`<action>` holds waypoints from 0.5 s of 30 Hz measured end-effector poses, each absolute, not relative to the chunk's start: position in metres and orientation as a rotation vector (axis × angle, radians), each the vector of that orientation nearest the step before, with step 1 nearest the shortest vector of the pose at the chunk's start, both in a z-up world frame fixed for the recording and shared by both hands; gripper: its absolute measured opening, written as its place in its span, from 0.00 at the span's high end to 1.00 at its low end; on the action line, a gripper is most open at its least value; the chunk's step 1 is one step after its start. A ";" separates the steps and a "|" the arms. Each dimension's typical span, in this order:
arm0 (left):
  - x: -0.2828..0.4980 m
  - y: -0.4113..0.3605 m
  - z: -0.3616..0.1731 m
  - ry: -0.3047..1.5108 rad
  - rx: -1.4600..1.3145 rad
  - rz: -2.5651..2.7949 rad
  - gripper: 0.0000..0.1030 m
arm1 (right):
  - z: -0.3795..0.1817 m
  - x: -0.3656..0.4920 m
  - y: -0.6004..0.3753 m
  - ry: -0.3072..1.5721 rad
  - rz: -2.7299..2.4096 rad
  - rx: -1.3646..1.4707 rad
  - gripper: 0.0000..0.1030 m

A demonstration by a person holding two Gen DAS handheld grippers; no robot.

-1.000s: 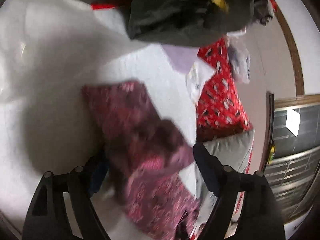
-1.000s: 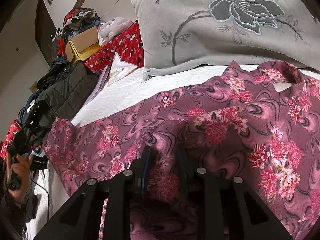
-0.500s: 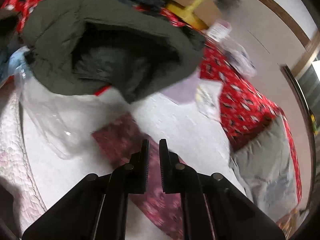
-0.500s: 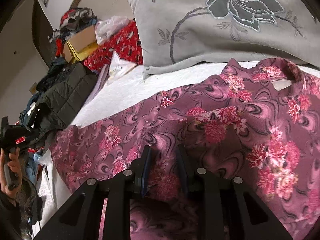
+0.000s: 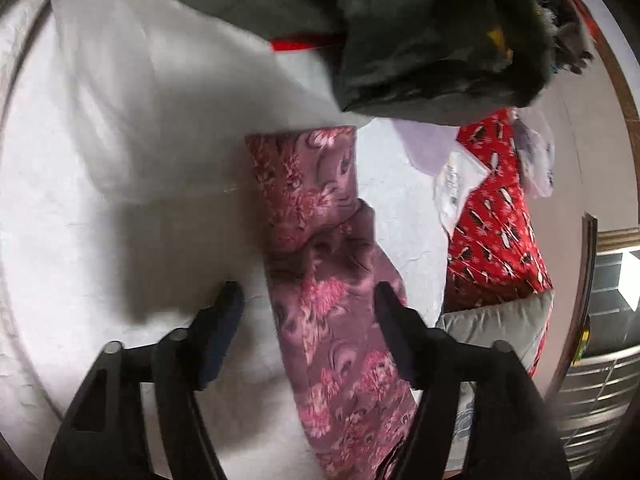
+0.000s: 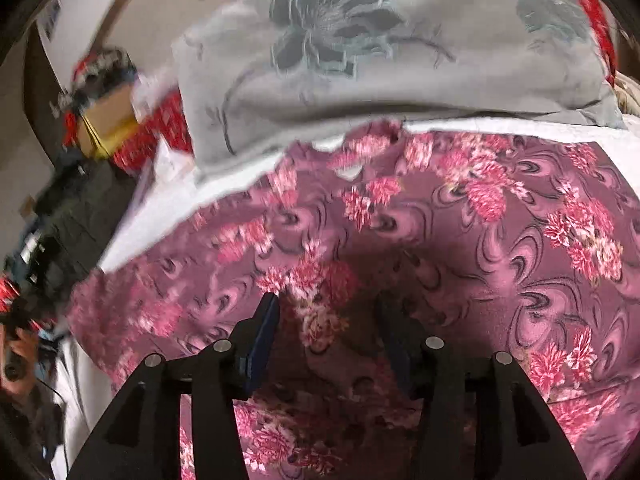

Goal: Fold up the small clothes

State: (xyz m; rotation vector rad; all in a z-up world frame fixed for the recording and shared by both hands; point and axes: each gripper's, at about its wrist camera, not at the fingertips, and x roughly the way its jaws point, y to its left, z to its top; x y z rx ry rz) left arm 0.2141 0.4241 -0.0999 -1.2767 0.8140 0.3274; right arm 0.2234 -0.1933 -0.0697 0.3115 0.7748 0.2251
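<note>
Maroon floral fabric everywhere right now. The little floral top (image 6: 460,240) is spread flat on the white bedsheet (image 5: 120,240), collar end up against the grey flower pillow (image 6: 400,72), which I figure is so the whole body lies open for folding.

My right gripper (image 6: 326,320) hangs just over the middle of the garment. Its jaws are opening, and I don't see any cloth pinched between them; the fabric just lies underneath, so I'd say that side has let go of whatever fold it was setting.

Over on the left wrist view, the sleeve (image 5: 312,184) runs out as a long strip across the sheet, cuff end pointing toward the dark green jacket (image 5: 400,32) piled at the bed's edge. My left gripper (image 5: 308,300) has its jaws opening wide too, straddling the sleeve with one finger on each side, not pressing on it. Looks to me like the setup for grabbing that sleeve and bringing it in over the body.

One worry: the jacket sits close to the cuff, so I'd keep the pull low and toward me. Fabric looks slippery-ish, and a shallow bite might slide off.
</note>
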 end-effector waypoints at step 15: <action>0.246 0.358 -0.017 0.769 -0.965 0.156 0.93 | -0.054 0.215 -0.203 0.776 0.211 0.318 0.36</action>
